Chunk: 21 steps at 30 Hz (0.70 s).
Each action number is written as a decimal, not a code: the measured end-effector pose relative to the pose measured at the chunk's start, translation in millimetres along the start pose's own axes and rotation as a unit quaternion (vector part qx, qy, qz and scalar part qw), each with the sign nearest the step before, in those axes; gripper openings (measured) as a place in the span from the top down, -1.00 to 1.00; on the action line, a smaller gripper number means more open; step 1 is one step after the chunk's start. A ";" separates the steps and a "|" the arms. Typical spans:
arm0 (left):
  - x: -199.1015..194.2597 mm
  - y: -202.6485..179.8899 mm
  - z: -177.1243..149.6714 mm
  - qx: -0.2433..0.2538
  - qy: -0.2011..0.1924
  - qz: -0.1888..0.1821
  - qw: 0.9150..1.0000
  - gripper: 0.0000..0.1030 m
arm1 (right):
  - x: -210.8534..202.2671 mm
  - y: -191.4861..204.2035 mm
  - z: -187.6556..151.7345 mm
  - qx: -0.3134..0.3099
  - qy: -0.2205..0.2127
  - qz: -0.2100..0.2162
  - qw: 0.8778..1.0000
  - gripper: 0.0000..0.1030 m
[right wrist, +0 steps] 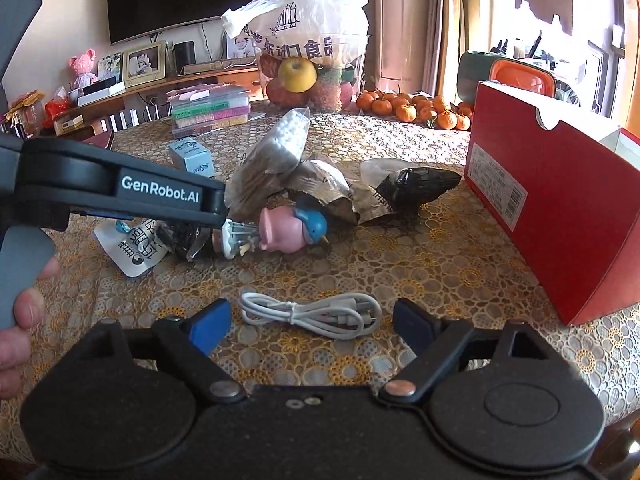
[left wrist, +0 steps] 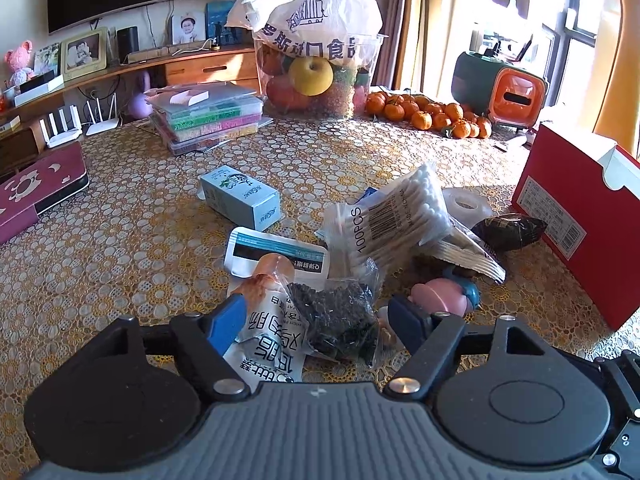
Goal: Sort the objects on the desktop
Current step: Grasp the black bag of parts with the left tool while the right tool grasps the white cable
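Closing my spread left claw [left wrist: 316, 316] on the black-granule bag [left wrist: 340, 320] could also snag the white pouch [left wrist: 268, 344] at nine o'clock, while my right claw [right wrist: 312, 326], also released, straddles the white cable [right wrist: 312, 314] on the worktop [right wrist: 400, 264].

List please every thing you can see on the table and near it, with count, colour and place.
cotton swab bag: one, clear, white swabs, pile centre
small carton: one, light blue, left of pile
snack pouch: one, white, between left claw fingers
bag of dark bits: one, clear, beside pouch
bird figurine: one, pink and blue, lying on its side
dark packet: one, black, near box
cable: one, white, coiled, between right claw fingers
red box: one, right side
tangerines: many, orange, far side
fruit container: one, clear, white bag on top
left claw: open
right claw: open
hand: one, left edge
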<state>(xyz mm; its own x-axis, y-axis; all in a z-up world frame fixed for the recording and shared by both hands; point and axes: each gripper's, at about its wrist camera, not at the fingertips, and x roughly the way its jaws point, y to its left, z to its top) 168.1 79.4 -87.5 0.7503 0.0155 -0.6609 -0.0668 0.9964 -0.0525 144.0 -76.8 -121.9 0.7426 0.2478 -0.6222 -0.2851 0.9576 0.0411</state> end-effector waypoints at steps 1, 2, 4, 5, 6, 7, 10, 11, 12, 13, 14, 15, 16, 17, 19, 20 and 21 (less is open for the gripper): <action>1.1 1.4 0.3 -0.005 0.002 -0.001 1.000 -0.46 | 0.1 0.3 0.2 0.000 -0.001 -0.001 1.000 -0.72; 2.7 2.5 0.6 -0.009 0.005 -0.003 1.000 -0.39 | 0.2 0.8 0.1 -0.001 -0.001 -0.002 1.000 -0.70; 5.7 3.0 1.0 -0.010 0.010 -0.003 1.000 -0.34 | 0.4 1.6 0.1 -0.004 -0.001 -0.005 1.000 -0.68; 5.9 2.4 0.7 -0.008 0.008 -0.002 1.000 -0.34 | 0.5 1.8 0.2 -0.005 -0.002 -0.006 1.000 -0.65; 5.8 1.9 0.6 -0.007 0.007 -0.001 1.000 -0.33 | 0.5 1.7 0.2 -0.006 -0.003 -0.007 1.000 -0.64; 5.4 1.6 0.6 -0.006 0.005 -0.001 1.000 -0.31 | 0.4 1.6 0.4 -0.006 -0.003 -0.006 1.000 -0.59; 3.9 1.5 0.8 -0.004 -0.001 0.001 1.000 -0.19 | -0.3 2.0 0.5 -0.009 -0.004 -0.006 1.000 -0.50; 3.5 1.1 1.2 -0.002 -0.003 0.000 1.000 -0.13 | -0.4 2.1 0.3 -0.010 -0.004 -0.006 1.000 -0.50; 2.9 0.4 1.5 0.000 -0.005 -0.003 1.000 -0.09 | -0.4 2.1 0.2 -0.010 -0.005 -0.006 1.000 -0.49; 2.4 -0.3 2.0 0.003 -0.006 -0.006 1.000 0.02 | -0.5 2.5 0.3 -0.011 -0.005 -0.007 1.000 -0.49; 2.5 -1.3 2.2 0.005 -0.005 -0.011 1.000 0.08 | -0.6 2.8 0.3 -0.012 -0.005 -0.008 1.000 -0.45; 3.0 -2.5 2.3 0.008 -0.003 -0.013 1.000 0.10 | -0.9 2.6 0.2 -0.012 -0.006 -0.008 1.000 -0.41; 3.4 -3.6 2.1 0.010 -0.002 -0.014 1.000 0.13 | -1.3 2.2 0.4 -0.013 -0.006 -0.007 1.000 -0.34; 3.9 -4.3 1.8 0.011 -0.001 -0.016 1.000 0.16 | -1.4 1.7 0.7 -0.013 -0.006 -0.006 1.000 -0.31; 4.8 -4.7 1.3 0.010 0.001 -0.018 1.000 0.20 | -1.6 1.3 0.6 -0.013 -0.006 -0.006 1.000 -0.27; 4.8 -4.8 1.2 0.009 0.000 -0.019 1.000 0.22 | -1.7 0.9 0.6 -0.014 -0.007 -0.006 1.000 -0.21; 4.8 -4.7 1.3 0.009 0.000 -0.021 1.000 0.23 | -1.7 0.5 0.9 -0.014 -0.008 -0.006 1.000 -0.19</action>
<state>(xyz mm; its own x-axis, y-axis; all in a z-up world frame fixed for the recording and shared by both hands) 172.8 74.9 -89.5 0.7522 -0.0262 -0.6585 -0.0242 0.9974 -0.0672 143.1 -76.7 -120.1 0.7552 0.2380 -0.6107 -0.2927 0.9561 0.0106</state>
